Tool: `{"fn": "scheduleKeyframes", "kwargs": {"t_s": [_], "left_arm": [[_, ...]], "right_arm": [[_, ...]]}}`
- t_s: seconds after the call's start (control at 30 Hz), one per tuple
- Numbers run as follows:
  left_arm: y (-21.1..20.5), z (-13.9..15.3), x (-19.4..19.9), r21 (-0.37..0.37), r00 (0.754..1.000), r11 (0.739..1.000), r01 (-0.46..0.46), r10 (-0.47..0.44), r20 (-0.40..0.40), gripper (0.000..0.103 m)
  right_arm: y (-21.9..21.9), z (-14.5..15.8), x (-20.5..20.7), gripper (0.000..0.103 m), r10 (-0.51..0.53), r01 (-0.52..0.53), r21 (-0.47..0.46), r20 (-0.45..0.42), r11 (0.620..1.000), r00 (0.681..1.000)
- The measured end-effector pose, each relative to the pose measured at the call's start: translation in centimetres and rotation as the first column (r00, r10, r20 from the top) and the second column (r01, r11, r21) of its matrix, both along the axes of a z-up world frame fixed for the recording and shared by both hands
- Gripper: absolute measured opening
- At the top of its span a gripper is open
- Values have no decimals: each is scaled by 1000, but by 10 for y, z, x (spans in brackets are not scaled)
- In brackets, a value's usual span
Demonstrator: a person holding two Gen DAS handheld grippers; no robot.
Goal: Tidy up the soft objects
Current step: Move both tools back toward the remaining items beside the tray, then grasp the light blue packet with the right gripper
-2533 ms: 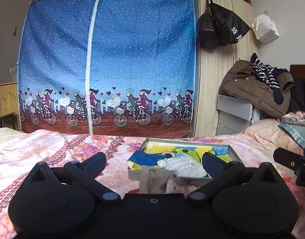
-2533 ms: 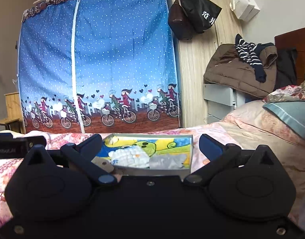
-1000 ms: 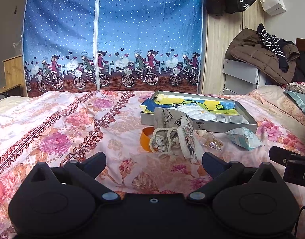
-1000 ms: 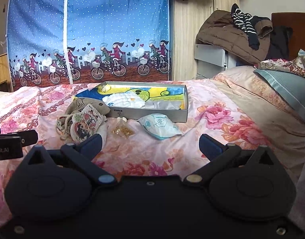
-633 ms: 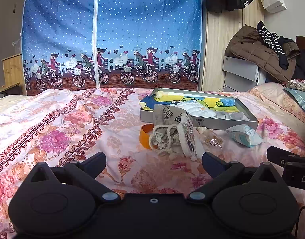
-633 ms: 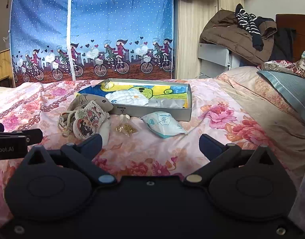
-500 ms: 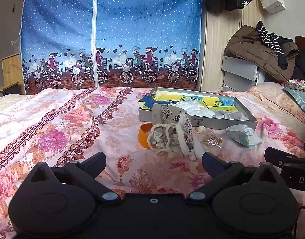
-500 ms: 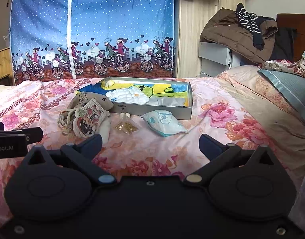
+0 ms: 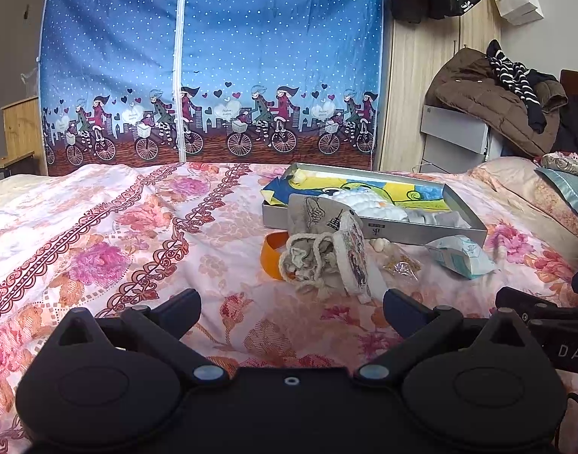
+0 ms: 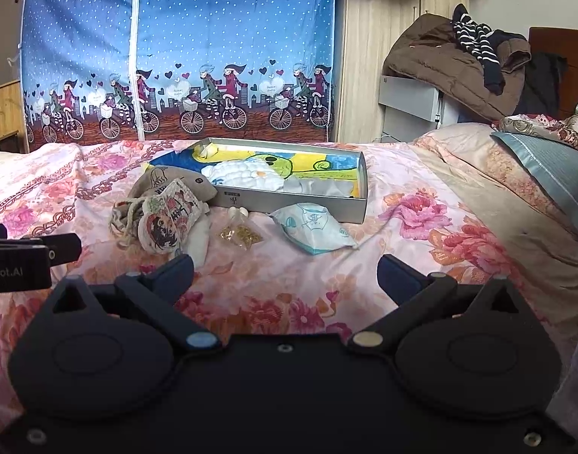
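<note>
A grey shallow box point(image 9: 421, 231) point(image 10: 289, 204) lies on the floral bedspread and holds a white knitted cloth point(image 10: 247, 174) on a yellow and blue sheet. In front of it lie beige drawstring pouches point(image 9: 319, 249) point(image 10: 164, 212), an orange band point(image 9: 270, 255), a small clear bag of gold bits point(image 10: 241, 234) and a pale blue tissue pack point(image 9: 461, 257) point(image 10: 311, 229). My left gripper point(image 9: 290, 308) is open and empty, short of the pouches. My right gripper point(image 10: 285, 274) is open and empty, short of the tissue pack.
A blue fabric wardrobe point(image 9: 213, 64) with a bicycle print stands behind the bed. A wooden cabinet point(image 9: 417, 87) with hanging bags is to its right. A brown jacket point(image 10: 447, 64) lies on a grey unit. Pillows point(image 10: 546, 174) lie at the right.
Both grippers have tilted down from the wardrobe toward the bed, bringing the pouches and tissue pack into view. Over the last half second they barely moved. Both stay open.
</note>
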State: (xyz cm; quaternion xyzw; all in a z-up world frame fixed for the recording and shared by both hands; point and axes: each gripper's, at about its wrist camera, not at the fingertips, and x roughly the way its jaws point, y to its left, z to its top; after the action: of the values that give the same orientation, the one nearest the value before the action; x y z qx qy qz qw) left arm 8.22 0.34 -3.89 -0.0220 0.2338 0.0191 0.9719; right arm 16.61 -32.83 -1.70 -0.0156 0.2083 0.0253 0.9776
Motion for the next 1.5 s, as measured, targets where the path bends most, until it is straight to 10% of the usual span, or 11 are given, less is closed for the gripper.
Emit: {"fn": "scheduleKeyframes", "kwargs": {"t_s": [0.9,1.33,1.5], "left_arm": [[-12,-24,77,-171,994,982,83,-94,-58,102],[-8,-40,112,-293,984,953,80,-122,-129,72],[-15,-46,118,-284,979,953,106,-151,-140,51]], "right_arm": [[-14,-22,106,103,78,-87,-153,-68,984,995],[-6,-44,146,102,148,-160,-208,-73,965,986],[0,-42,146,84,170,-182,-241,-72,953,983]]}}
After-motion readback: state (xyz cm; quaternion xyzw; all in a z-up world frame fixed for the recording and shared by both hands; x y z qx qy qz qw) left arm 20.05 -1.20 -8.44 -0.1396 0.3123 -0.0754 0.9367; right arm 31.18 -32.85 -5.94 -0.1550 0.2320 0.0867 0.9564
